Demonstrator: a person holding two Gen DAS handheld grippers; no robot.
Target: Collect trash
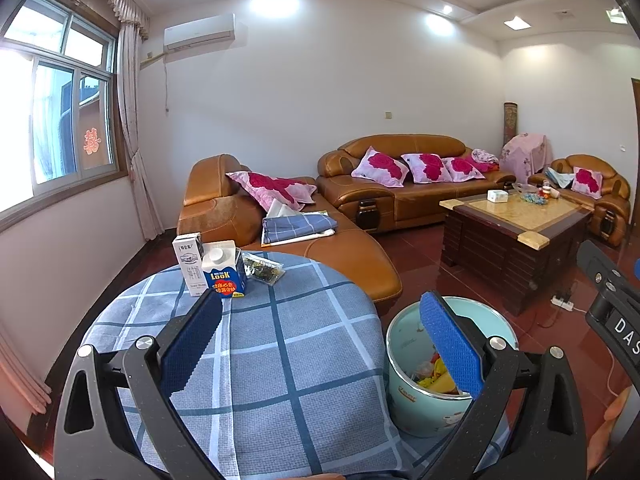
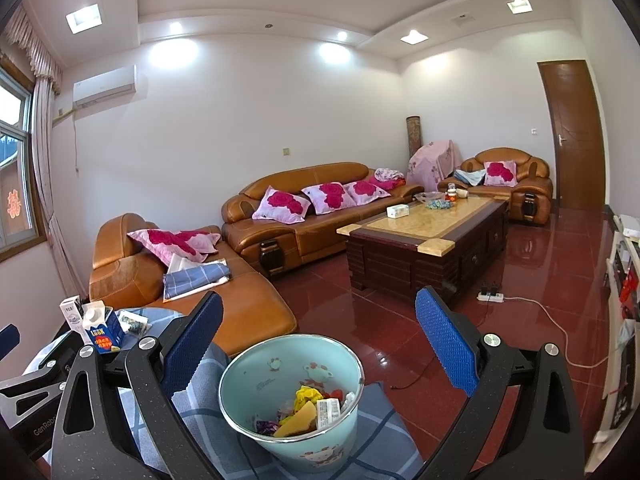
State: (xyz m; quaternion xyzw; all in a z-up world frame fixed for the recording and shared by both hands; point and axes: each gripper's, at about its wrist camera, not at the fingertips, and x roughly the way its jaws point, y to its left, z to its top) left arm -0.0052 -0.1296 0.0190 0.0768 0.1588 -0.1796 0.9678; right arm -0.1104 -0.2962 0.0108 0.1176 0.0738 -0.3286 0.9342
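Note:
A round table with a blue checked cloth [image 1: 280,352] carries a blue LOOK carton [image 1: 223,272], a white milk carton [image 1: 189,264] and a clear snack wrapper [image 1: 264,268] at its far edge. A pale green bin [image 1: 416,400] with wrappers inside stands at the table's right side; it also shows in the right wrist view [image 2: 288,396]. My left gripper [image 1: 320,332] is open and empty above the cloth, short of the cartons. My right gripper [image 2: 320,340] is open and empty above the bin. The cartons also show at the left of the right wrist view [image 2: 102,330].
A tan leather chaise [image 1: 320,248] lies just behind the table, with a long sofa [image 1: 400,184] and an armchair [image 2: 508,188] beyond. A dark wooden coffee table [image 2: 420,236] stands on the red tiled floor, with a power strip [image 2: 490,297] and cable beside it.

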